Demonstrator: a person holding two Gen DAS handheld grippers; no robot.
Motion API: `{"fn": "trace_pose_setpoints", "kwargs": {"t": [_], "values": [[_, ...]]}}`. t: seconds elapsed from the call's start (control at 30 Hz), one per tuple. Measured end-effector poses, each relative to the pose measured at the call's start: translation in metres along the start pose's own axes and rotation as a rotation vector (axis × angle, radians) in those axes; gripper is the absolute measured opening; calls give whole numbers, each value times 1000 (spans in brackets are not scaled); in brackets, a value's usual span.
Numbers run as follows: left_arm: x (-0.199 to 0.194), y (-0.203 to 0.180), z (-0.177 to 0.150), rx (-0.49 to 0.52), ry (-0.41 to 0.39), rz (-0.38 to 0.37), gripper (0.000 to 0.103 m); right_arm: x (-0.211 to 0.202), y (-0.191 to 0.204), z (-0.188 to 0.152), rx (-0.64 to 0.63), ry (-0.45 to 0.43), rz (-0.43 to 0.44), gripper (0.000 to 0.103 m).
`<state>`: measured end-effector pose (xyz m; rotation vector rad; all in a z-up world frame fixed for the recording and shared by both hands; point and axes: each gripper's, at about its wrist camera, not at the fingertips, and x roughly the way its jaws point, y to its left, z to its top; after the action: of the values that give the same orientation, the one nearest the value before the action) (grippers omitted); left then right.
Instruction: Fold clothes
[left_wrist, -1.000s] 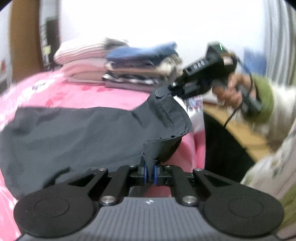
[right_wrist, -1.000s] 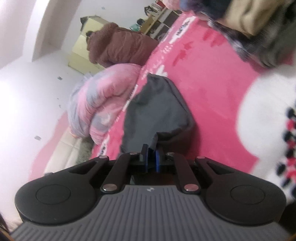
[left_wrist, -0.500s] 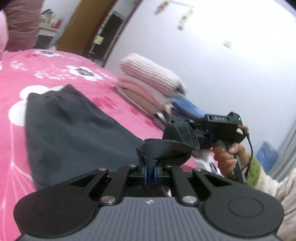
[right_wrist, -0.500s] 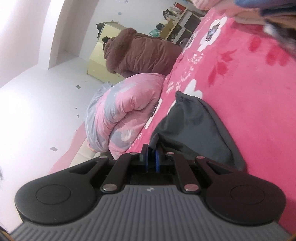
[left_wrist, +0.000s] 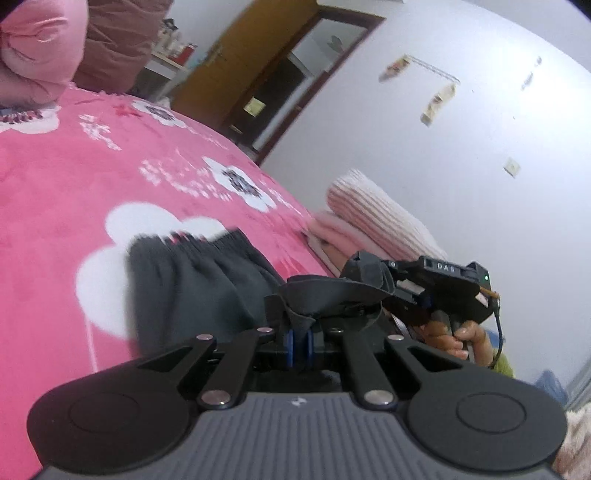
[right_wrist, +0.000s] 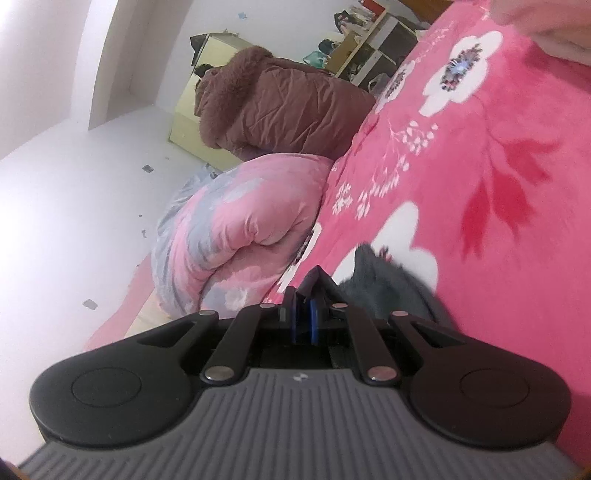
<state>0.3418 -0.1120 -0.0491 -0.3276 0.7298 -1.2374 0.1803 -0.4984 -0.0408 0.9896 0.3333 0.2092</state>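
Both the left gripper (left_wrist: 300, 341) and right gripper (right_wrist: 303, 323) pinch the dark garment (left_wrist: 192, 280) above the pink blanket (left_wrist: 55, 192)

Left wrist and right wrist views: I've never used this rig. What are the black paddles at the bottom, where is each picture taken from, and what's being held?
Each picture comes from a fisheye camera on a hand-held gripper, looking along its two fingers; the black paddles are the gripper's own body. No robot: a person carries one in each hand. The left hand-held gripper is shut on a dark grey garment, whose far part lies on the pink flowered bedspread. The right hand-held gripper, also seen from the left camera, pinches another edge of it. Folded clothes sit behind; a rolled quilt and brown coat lie at the bed's end.
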Motion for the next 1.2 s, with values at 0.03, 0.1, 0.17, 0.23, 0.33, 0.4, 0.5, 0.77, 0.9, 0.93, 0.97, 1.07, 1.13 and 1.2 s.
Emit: {"fn": "trace_pose_setpoints", "kwargs": {"t": [0.03, 0.1, 0.17, 0.23, 0.33, 0.4, 0.5, 0.77, 0.9, 0.93, 0.97, 1.07, 1.13, 1.2], "values": [[2, 6, 5, -9, -7, 2, 7, 9, -2, 6, -5, 0, -3, 5], [8, 20, 14, -29, -14, 6, 7, 25, -8, 16, 1, 0, -4, 5], [13, 36, 21, -65, -22, 7, 7, 40, -14, 24, -1, -2, -15, 5], [18, 51, 25, -98, -30, 13, 7, 53, -21, 31, 15, -2, -20, 5], [27, 71, 26, -148, -18, 7, 9, 73, -35, 38, 41, 4, -34, 5], [32, 82, 25, -192, -12, 6, 13, 84, -46, 40, 71, 13, -49, 6], [29, 99, 22, -295, -60, -19, 33, 96, -66, 41, 159, 29, -57, 9], [15, 134, 15, -524, -144, -9, 46, 78, -86, 52, 270, -75, -6, 47], [-7, 135, 17, -581, -212, 23, 53, 53, -86, 57, 312, -131, 3, 48], [-16, 132, 18, -577, -224, 35, 53, 43, -82, 56, 305, -133, -3, 48], [-24, 128, 20, -574, -236, 47, 53, 34, -77, 54, 300, -130, -6, 49], [-58, 100, 19, -501, -247, 90, 53, 3, -59, 42, 275, -105, -4, 52], [-80, 74, 14, -423, -235, 147, 53, -16, -50, 23, 249, -81, -18, 53], [-100, 40, -1, -325, -220, 222, 53, -35, -42, 4, 223, -57, -34, 54]]}}
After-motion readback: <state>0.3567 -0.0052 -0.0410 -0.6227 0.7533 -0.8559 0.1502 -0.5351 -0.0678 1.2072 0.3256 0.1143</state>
